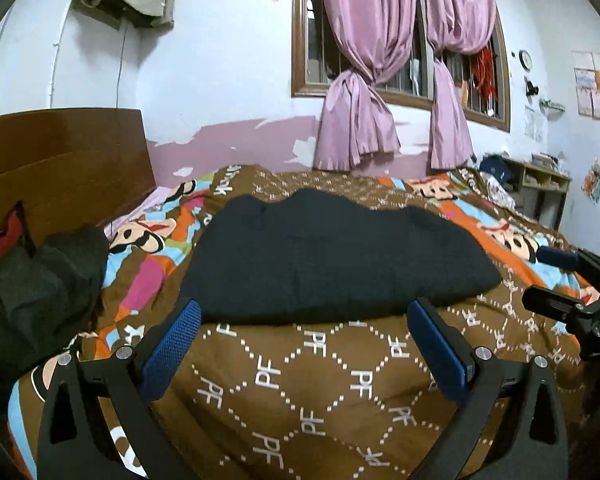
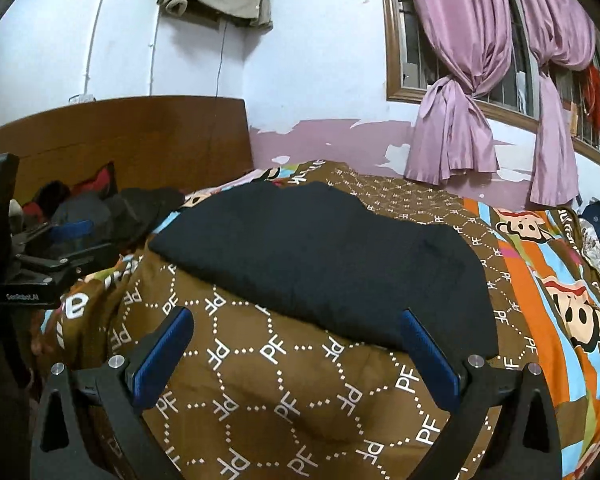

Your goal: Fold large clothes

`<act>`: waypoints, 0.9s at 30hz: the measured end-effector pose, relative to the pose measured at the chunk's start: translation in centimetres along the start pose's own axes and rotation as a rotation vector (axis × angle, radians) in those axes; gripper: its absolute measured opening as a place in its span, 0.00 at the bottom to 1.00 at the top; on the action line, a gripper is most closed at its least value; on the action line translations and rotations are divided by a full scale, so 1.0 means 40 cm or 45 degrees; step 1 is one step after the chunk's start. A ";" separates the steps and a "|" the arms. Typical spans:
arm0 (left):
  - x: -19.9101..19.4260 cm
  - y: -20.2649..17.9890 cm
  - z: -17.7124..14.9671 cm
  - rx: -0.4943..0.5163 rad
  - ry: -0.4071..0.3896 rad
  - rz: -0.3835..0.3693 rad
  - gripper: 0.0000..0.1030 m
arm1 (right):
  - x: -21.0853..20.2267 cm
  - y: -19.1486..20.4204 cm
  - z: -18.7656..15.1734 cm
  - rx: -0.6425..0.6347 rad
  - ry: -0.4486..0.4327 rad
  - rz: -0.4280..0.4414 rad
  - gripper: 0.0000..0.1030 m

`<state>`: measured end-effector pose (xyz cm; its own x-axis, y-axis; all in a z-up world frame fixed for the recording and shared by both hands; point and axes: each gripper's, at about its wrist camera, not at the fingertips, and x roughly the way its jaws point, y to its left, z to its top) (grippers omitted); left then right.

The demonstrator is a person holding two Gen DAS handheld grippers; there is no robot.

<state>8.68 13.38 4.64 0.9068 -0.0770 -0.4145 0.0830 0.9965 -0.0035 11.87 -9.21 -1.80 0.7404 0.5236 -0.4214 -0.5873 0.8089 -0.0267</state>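
A dark navy garment (image 1: 332, 256) lies flat in a folded slab on the brown patterned bedspread (image 1: 320, 384). My left gripper (image 1: 304, 312) hangs open just short of its near edge, blue pads wide apart, nothing between them. The right wrist view has the same garment (image 2: 320, 256) ahead. My right gripper (image 2: 296, 320) is open too, its right pad at the garment's near corner. The right gripper (image 1: 556, 280) shows at the right edge of the left wrist view, and the left gripper (image 2: 60, 244) at the left edge of the right wrist view.
A heap of dark clothes (image 1: 36, 288) lies at the left by the wooden headboard (image 1: 60, 168). Pink curtains (image 1: 380, 80) hang over a barred window behind the bed. A low shelf (image 1: 540, 184) stands at the far right. The bedspread (image 2: 284, 400) near me is bare.
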 end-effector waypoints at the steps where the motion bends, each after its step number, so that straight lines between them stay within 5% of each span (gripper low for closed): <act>1: 0.005 0.001 -0.010 0.002 0.011 0.003 0.98 | 0.001 0.001 -0.003 0.000 0.001 0.002 1.00; 27: 0.019 0.024 -0.081 -0.028 0.044 0.090 0.98 | 0.035 -0.029 -0.028 0.108 0.075 -0.005 1.00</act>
<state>8.10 14.40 1.37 0.8952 -0.0059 -0.4456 0.0099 0.9999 0.0067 13.25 -9.71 -3.37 0.7205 0.5061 -0.4741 -0.5531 0.8318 0.0474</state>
